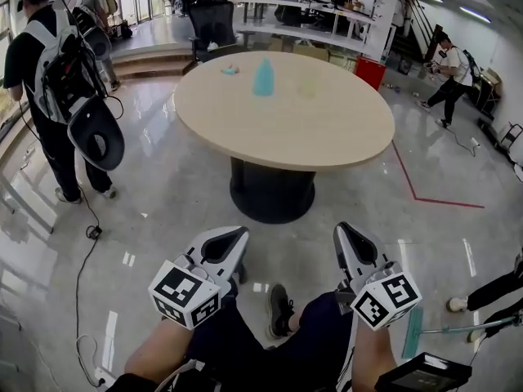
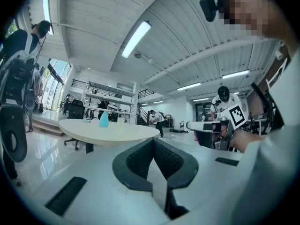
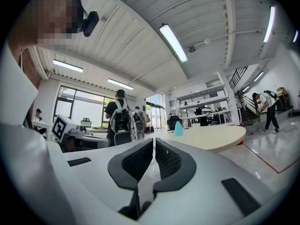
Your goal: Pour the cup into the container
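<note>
A teal container (image 1: pixel 263 78) and a pale cup (image 1: pixel 306 89) are standing side by side, contents unclear. Well apart from them, the left gripper (image 1: pixel 240 232) and right gripper (image 1: pixel 343 229) are hovering, closed and empty.

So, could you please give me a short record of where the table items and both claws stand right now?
table: round table with pale top, ahead of both claws
cup: teal cup standing on its far side
container: pale container right of the cup, apart from it
left: left claw shut, empty
right: right claw shut, empty
task: pouring not yet begun
</note>
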The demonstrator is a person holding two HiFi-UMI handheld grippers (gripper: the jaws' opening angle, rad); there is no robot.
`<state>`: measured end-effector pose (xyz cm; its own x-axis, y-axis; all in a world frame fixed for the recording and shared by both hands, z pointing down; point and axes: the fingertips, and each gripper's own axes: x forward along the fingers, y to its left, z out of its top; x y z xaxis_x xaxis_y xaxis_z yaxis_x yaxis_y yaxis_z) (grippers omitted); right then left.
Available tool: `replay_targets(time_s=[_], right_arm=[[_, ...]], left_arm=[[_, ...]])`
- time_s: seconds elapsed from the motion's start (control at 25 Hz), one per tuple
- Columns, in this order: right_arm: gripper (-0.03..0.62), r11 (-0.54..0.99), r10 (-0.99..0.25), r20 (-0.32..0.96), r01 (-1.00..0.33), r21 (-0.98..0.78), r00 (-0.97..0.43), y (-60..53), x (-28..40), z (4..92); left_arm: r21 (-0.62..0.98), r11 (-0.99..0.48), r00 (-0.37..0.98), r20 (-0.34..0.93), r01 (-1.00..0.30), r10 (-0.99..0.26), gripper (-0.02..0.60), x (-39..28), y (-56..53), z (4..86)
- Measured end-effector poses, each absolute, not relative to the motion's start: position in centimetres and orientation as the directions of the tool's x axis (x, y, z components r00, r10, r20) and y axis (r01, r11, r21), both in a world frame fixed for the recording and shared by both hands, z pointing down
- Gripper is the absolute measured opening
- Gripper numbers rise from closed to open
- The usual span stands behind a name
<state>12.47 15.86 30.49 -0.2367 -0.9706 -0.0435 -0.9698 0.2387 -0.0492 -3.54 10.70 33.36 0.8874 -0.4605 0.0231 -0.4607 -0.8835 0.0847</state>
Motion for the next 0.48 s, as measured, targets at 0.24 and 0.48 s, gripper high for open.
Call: replay_targets(time_s=[0.24,0.48], right_arm=[[0.008,0.239,-0.97,-0.044,-0.97,-0.046,-0.237,4.7,14.7,29.7],[0.009,0.191,-0.98,-0.053,-0.982,-0.017,-0.189,-3.8,18.6,27.8]], left_arm=[[0.103,-0.877,0.882,0.001,-0.469,-0.472,-0.002,-1.9,-0.8,32.2],[0.083,-0.888,0.891,0.004,-0.453,-0.454,-0.002,1.3,-10.7,30.5]])
